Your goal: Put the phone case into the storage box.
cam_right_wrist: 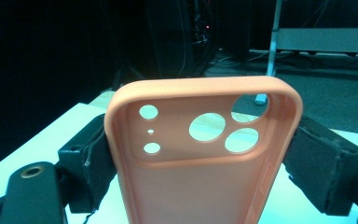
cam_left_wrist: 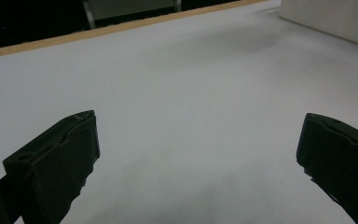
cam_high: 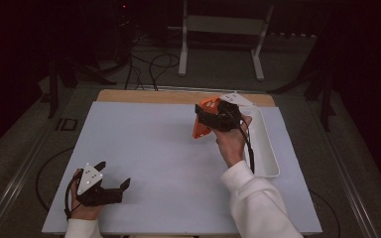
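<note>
An orange phone case (cam_high: 202,119) hangs above the white table (cam_high: 154,148), held by its long sides in my right gripper (cam_high: 209,118). In the right gripper view the case (cam_right_wrist: 200,154) stands upright between the two black pads (cam_right_wrist: 91,163), its camera holes toward the top. My left gripper (cam_high: 113,174) rests low at the table's front left corner, jaws wide apart. In the left gripper view its fingers (cam_left_wrist: 58,158) frame bare white table, with nothing between them.
A long white tray (cam_high: 267,144) lies along the table's right side, just behind my right hand; its wall (cam_left_wrist: 335,18) shows far off in the left gripper view. A wooden strip (cam_high: 178,95) edges the table's far side. Cables and a white stand (cam_high: 218,29) are on the floor beyond.
</note>
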